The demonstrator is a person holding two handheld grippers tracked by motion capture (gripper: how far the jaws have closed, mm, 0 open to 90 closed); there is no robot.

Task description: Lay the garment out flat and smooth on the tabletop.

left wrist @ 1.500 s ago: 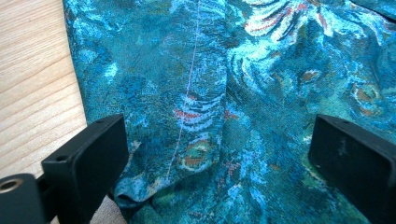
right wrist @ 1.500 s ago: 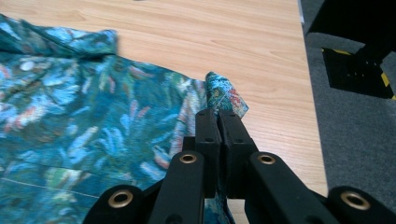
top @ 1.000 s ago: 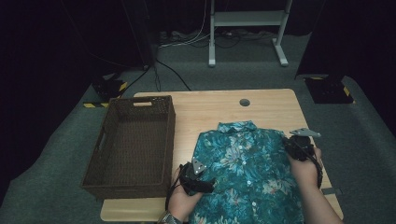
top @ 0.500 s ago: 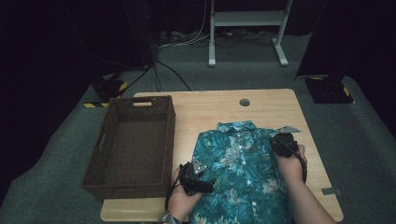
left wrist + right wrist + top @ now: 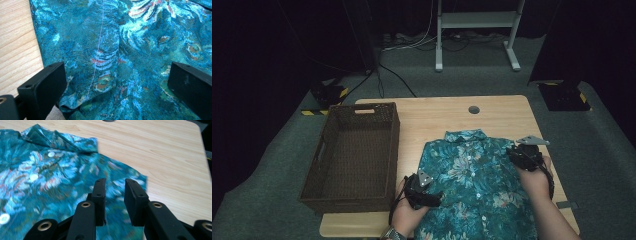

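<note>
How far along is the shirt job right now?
Done: the shirt lies buttoned and face up on the table, sleeves tucked under. In hand: the left gripper straddles its edge, jaws wide; the right gripper has just been opening, nothing between. Left: the basket holds nothing yet.

Right claw (image 5: 114, 202) over teal floral shirt (image 5: 50, 177), jaws just parted slightly, nothing between; wooden table (image 5: 162, 152) beyond.

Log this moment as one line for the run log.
shirt: flat on table | left tool: open, over shirt's edge | right tool: jaws just opening, nothing between, above shirt | basket: left of shirt
</note>
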